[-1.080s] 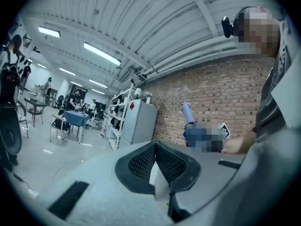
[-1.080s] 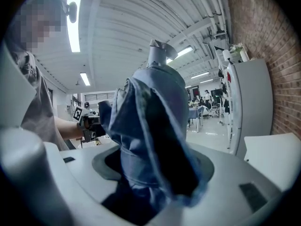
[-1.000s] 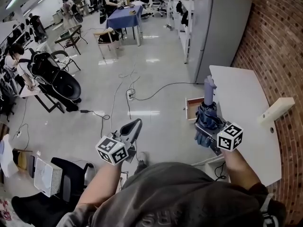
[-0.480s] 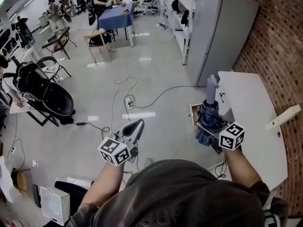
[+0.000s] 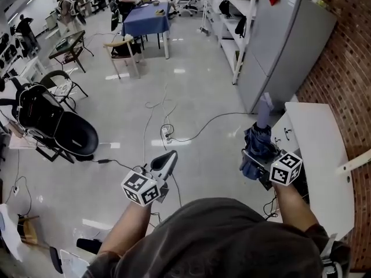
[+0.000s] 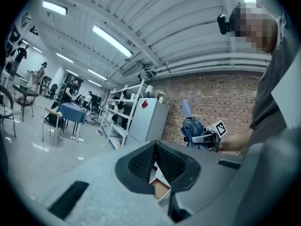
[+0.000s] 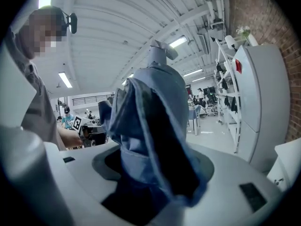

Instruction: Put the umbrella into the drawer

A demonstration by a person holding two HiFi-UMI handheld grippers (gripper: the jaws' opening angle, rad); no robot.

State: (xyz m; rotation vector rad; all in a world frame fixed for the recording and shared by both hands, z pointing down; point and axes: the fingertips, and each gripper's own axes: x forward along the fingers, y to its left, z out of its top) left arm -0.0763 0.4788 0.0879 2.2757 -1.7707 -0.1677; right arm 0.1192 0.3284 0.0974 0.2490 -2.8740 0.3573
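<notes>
While the right gripper (image 5: 254, 160) clamps the folded blue umbrella (image 5: 261, 139), carried over the floor (image 5: 191, 120) just off the white desk's (image 5: 322, 155) left edge, the left gripper (image 5: 166, 160) hangs well apart, jaws pressed together on nothing

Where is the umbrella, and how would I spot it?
Find the brick wall on the right of the head view, then the white table beside it. Just left of that table, the right gripper holds the umbrella in its jaws. It is the only folded bundle of blue cloth there, with a pale end poking out.
</notes>
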